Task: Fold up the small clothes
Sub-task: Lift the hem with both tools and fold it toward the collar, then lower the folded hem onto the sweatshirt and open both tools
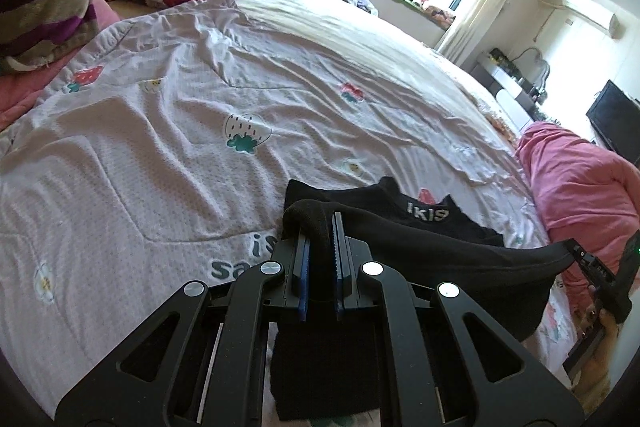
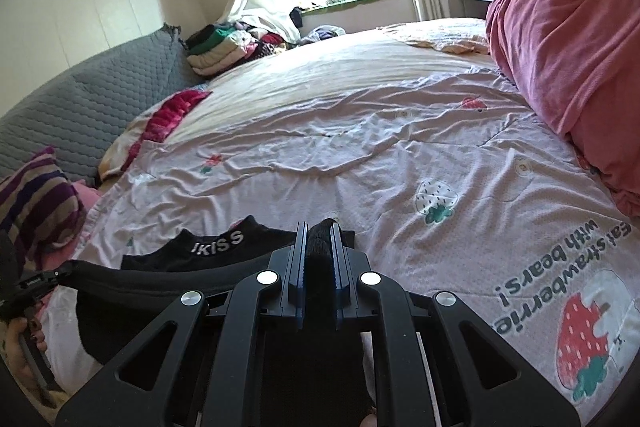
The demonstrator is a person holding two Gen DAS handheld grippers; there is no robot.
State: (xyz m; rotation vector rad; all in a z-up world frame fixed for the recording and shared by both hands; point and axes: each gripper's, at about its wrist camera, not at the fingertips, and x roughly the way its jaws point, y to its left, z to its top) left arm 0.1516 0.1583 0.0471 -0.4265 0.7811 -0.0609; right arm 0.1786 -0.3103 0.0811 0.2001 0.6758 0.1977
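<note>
Both grippers pinch the same black sock (image 1: 440,247), one at each end, so that it hangs stretched between them above the strawberry-print quilt (image 1: 160,147). The left gripper (image 1: 321,239) has its jaws clamped together on one end of the sock, fabric bunched over the blue pads, and the right gripper (image 2: 319,247) is likewise closed on the other end. Held taut like this, the sock seems to be pulled straight so it can be laid flat or doubled over. Just beyond it on the quilt lies a second black sock (image 2: 224,247) with white lettering at the cuff, flat, probably its pair, so the held one may be meant to go on top of it.
</note>
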